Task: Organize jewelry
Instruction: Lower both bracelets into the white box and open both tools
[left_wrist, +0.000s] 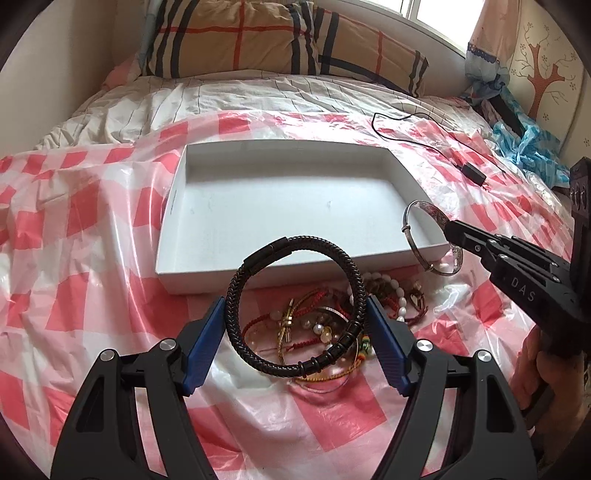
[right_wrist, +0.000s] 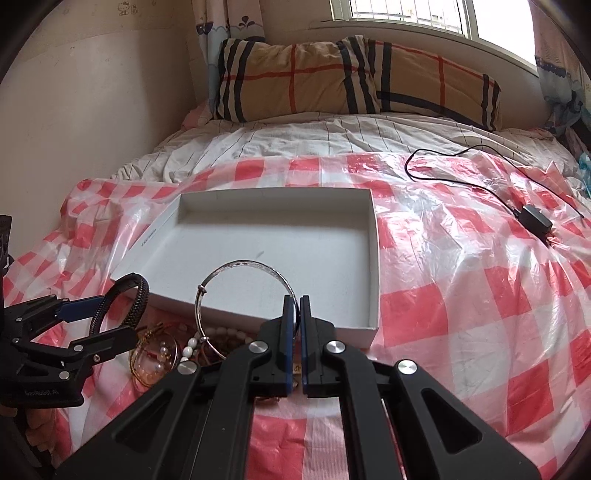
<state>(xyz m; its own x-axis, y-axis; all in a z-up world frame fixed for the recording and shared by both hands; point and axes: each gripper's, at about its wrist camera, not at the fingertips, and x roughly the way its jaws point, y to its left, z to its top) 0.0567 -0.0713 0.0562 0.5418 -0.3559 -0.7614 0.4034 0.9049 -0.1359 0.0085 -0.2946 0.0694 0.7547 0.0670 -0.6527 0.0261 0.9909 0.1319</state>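
Left wrist view. The left hand-held gripper (left_wrist: 295, 317) has its blue pads spread wide and pressed on the two sides of a black braided leather bracelet with a dark clasp (left_wrist: 295, 306). The ring stands upright, lifted clear of the heap of beaded and red-cord bracelets (left_wrist: 332, 317) that lies just in front of the near wall of the shallow white cardboard box (left_wrist: 173, 206). The box is empty. Risk: the pads bear only on the outer curve of a springy ring — a tilt or a slight slackening and it could pop out and drop back into the heap rather than into the box.

To the right of the box's near corner, the right hand-held gripper (left_wrist: 448, 230) holds a thin silver metal bangle (left_wrist: 432, 240).

Right wrist view. The right hand-held gripper (right_wrist: 299, 299) is closed flat on the bangle's (right_wrist: 243, 291) rim at one point, the loop hanging out over the box's near wall (right_wrist: 258, 314). Risk: a one-point pinch on smooth metal lets the bangle swing or slide, and it could catch the box edge on the way in.

The left hand-held gripper (right_wrist: 107, 314) sits left of the box's near corner; both tools head for the same box, so a collision is possible if both go together. The red-and-white checked plastic sheet (right_wrist: 461, 295) on the bed is slick and soft, so a nudge could shift the box.
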